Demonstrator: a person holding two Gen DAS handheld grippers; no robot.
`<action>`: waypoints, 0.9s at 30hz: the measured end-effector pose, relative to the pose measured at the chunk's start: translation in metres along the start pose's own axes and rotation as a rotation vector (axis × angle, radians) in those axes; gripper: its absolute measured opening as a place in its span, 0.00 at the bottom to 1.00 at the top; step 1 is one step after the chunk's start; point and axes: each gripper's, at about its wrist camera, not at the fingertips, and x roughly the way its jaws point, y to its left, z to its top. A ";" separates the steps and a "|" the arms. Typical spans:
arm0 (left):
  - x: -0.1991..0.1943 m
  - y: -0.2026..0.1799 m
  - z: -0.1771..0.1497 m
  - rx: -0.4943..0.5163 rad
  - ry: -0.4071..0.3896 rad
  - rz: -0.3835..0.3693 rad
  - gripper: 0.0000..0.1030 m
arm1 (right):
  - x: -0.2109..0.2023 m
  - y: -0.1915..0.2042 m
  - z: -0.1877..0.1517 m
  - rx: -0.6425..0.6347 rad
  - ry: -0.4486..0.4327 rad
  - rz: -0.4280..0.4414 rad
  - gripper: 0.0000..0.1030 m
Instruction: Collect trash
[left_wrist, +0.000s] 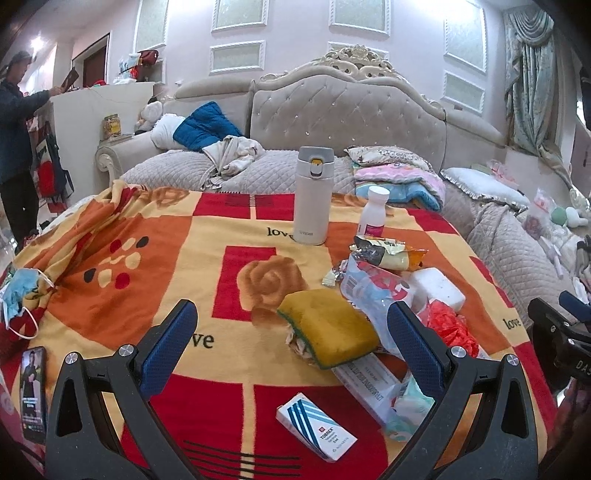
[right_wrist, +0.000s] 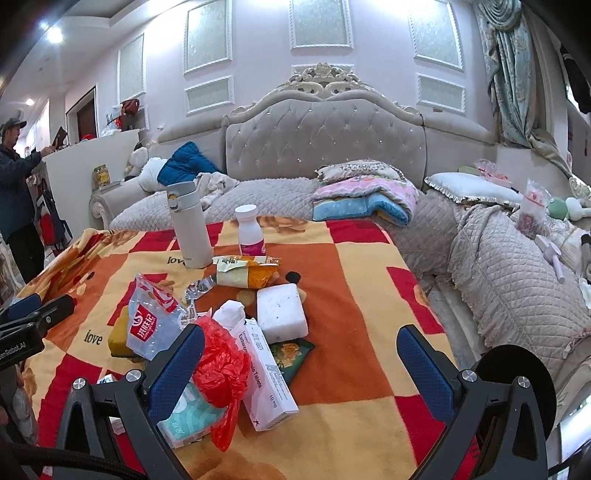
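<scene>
Trash lies in a pile on a red and orange blanket (left_wrist: 207, 221). My left gripper (left_wrist: 291, 325) is open above a yellow sponge (left_wrist: 328, 325), with a clear plastic bag (left_wrist: 369, 291) and a small blue-striped box (left_wrist: 316, 426) close by. My right gripper (right_wrist: 299, 350) is open over the same pile: a red plastic bag (right_wrist: 221, 365), a long white tablet box (right_wrist: 267, 376), a tissue pack (right_wrist: 192, 410), a white foam block (right_wrist: 282, 312), a green packet (right_wrist: 291, 354) and a yellow snack wrapper (right_wrist: 247, 271). Neither gripper holds anything.
A white thermos (left_wrist: 312, 195) and a white bottle with pink label (left_wrist: 373, 212) stand at the blanket's far side. A face mask (left_wrist: 18, 295) and a phone (left_wrist: 33, 393) lie at the left. Bedding, pillows and a headboard (left_wrist: 347, 107) are behind. A person (left_wrist: 16, 147) stands far left.
</scene>
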 end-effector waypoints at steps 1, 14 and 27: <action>0.000 0.000 0.000 0.000 -0.002 0.000 0.99 | -0.001 0.000 0.001 0.001 0.000 0.001 1.00; 0.003 -0.002 -0.005 0.000 0.015 -0.003 0.99 | -0.006 0.000 0.000 0.017 0.002 0.002 1.00; 0.008 0.000 -0.010 -0.001 0.041 0.013 0.99 | 0.001 0.000 -0.009 0.022 0.027 0.014 1.00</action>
